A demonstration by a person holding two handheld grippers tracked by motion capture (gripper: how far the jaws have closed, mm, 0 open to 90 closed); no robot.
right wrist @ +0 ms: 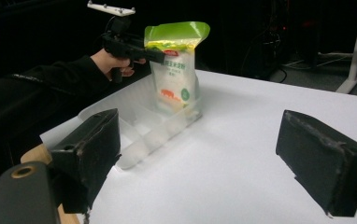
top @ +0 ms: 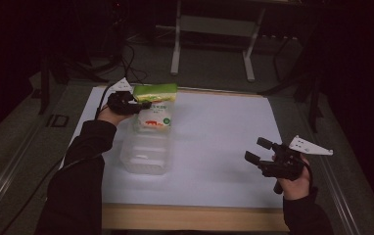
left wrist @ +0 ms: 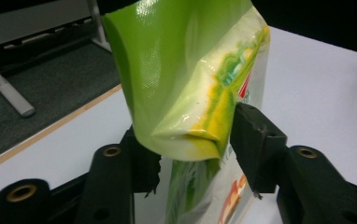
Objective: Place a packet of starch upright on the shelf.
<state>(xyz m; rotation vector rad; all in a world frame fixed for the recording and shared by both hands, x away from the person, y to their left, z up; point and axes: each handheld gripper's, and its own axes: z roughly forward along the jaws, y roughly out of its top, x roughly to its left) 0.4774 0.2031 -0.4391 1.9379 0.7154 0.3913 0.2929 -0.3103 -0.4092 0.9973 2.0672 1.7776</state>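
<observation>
The room is dim, nearly black beyond the white table top [top: 214, 147], which catches what light there is and glows palely from above. Shadows under the clear plastic tray [top: 145, 152] are soft and faint. In the left gripper view the green pouch [left wrist: 186, 70] carries bright streaks of glare along its creases. The high view is grainy and soft; the near black jaws in both gripper views look slightly blurred.

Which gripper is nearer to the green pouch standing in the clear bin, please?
Left. The left gripper is at the green pouch, fingers either side of its top; the right gripper hovers far across the table.
</observation>
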